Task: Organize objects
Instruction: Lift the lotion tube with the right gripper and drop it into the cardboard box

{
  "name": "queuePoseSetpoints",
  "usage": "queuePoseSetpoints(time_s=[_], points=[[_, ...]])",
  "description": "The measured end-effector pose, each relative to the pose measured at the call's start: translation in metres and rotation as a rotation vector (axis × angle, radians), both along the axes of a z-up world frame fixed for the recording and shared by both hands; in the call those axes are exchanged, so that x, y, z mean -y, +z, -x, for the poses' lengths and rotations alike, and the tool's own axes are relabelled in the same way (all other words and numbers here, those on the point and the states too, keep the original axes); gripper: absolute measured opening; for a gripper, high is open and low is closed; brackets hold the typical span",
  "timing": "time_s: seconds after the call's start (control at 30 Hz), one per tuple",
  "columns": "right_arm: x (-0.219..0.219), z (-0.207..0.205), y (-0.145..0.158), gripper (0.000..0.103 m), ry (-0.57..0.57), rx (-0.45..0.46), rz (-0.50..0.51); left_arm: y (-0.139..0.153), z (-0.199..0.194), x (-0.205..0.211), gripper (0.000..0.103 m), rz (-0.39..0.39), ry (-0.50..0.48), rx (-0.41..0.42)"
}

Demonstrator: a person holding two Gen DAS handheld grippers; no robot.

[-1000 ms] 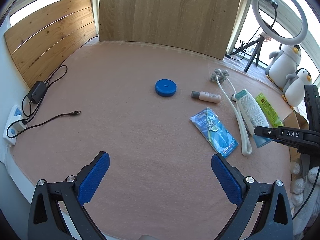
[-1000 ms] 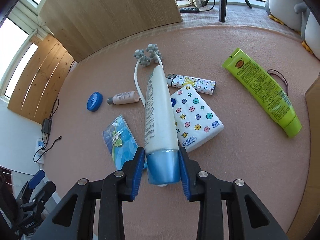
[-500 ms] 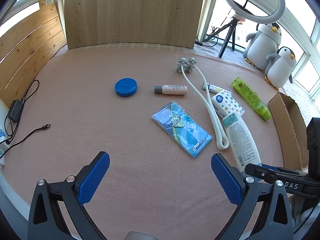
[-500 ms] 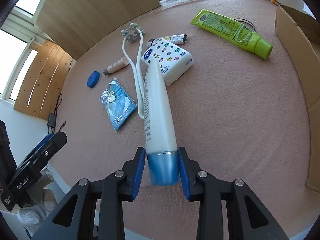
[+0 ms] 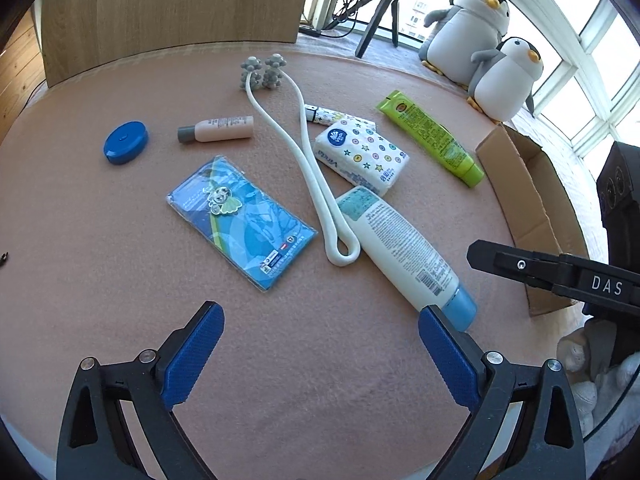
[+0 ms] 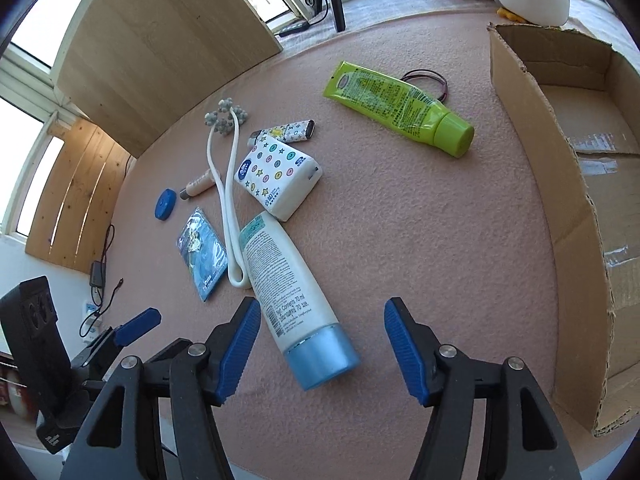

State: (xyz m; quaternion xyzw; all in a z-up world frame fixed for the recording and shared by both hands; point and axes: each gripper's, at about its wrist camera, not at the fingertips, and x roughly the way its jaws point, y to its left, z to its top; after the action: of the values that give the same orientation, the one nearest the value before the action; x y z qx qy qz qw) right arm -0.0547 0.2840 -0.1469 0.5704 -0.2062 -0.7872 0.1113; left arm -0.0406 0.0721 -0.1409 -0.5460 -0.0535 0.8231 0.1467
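Observation:
A white tube with a light-blue cap (image 6: 292, 296) lies flat on the pink felt table, cap toward me, between the spread fingers of my right gripper (image 6: 320, 354), which is open and not touching it. The same white tube (image 5: 404, 256) shows in the left wrist view beside the right fingertip of my left gripper (image 5: 320, 356), also open and holding nothing. Around it lie a white loop massager (image 6: 228, 200), a patterned tissue pack (image 6: 280, 178), a blue flat packet (image 5: 240, 222), a green tube (image 6: 400, 106), a small beige bottle (image 5: 218, 128) and a blue round case (image 5: 126, 142).
An open cardboard box (image 6: 576, 184) stands at the table's right edge. Two plush penguins (image 5: 492, 56) and a tripod (image 5: 376, 12) sit behind it. A patterned lighter (image 6: 286, 132) and a thin hair band (image 6: 428, 80) lie on the felt. Cables and a power strip hang at the left.
My right gripper carried the white tube toward the near right, then opened and let it go onto the felt. The left gripper view swung right toward the objects.

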Motion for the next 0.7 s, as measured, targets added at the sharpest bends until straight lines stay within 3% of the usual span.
queuePoseSetpoints(time_s=[0.27, 0.7], points=[[0.014, 0.021, -0.008, 0.06, 0.149, 0.056, 0.025, -0.013, -0.001, -0.041, 0.09, -0.057, -0.062, 0.051], [0.029, 0.038, -0.028, 0.052, 0.262, 0.119, 0.023, -0.035, 0.009, -0.057, 0.068, -0.134, -0.05, 0.116]])
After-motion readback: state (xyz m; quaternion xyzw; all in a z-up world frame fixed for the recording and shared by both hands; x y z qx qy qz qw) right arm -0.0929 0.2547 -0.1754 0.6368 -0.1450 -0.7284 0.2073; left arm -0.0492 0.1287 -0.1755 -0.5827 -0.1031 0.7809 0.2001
